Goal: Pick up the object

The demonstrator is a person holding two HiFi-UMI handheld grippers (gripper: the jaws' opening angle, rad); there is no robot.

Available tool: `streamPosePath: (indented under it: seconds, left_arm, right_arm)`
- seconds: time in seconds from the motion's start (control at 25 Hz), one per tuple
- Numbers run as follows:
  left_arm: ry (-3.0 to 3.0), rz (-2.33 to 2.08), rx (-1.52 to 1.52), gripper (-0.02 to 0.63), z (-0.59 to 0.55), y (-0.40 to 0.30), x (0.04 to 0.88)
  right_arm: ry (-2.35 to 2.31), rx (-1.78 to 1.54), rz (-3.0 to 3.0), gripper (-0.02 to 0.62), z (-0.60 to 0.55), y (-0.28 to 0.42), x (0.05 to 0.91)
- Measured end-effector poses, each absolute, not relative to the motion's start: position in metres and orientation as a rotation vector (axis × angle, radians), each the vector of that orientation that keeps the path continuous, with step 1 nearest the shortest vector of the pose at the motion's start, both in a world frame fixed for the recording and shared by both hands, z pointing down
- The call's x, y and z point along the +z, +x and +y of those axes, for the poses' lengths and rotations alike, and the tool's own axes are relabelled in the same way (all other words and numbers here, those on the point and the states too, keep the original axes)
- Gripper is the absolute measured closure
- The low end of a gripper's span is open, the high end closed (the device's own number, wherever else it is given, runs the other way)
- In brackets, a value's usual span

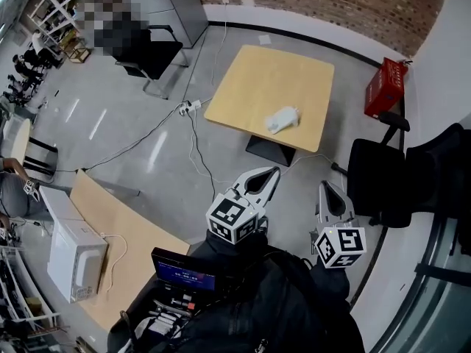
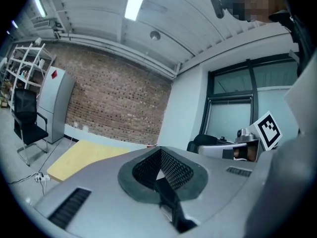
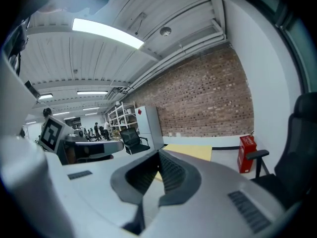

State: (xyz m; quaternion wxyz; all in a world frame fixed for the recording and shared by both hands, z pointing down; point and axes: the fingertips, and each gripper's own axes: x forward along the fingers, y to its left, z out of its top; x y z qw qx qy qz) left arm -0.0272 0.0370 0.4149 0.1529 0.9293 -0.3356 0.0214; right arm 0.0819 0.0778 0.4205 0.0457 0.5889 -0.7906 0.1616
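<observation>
- The left gripper (image 1: pixel 274 170) is held low, well short of the square light-wood table (image 1: pixel 257 79), its jaws pressed together on nothing.
- The small white crumpled-looking object (image 1: pixel 282 119) is seen lying near the table's nearer edge; it is judged light and soft, best pinched across its middle.
- The right gripper (image 1: pixel 327 186) is carried alongside, its jaws likewise closed and empty.

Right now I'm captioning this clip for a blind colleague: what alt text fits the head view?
From above, a small white object lies on a square wooden table, out ahead of two handheld grippers, the left gripper and the right gripper, both shut and empty. A black chair stands at the right and a red box sits by the wall.
</observation>
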Motion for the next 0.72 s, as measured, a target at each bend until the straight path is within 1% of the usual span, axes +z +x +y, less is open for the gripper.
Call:
streamPosePath:
  seconds: [0.48, 0.72]
  left_arm:
    - [2.662, -0.925, 0.068, 0.606, -0.025, -0.042, 0.427]
    - [2.635, -0.861, 0.081, 0.606, -0.044, -0.038, 0.436]
  right_arm:
    - [1.794, 0.514, -2.453, 0.591, 0.02, 0.059, 0.419]
    - [1.789, 0.531, -2.422, 0.592, 0.003, 0.052, 0.428]
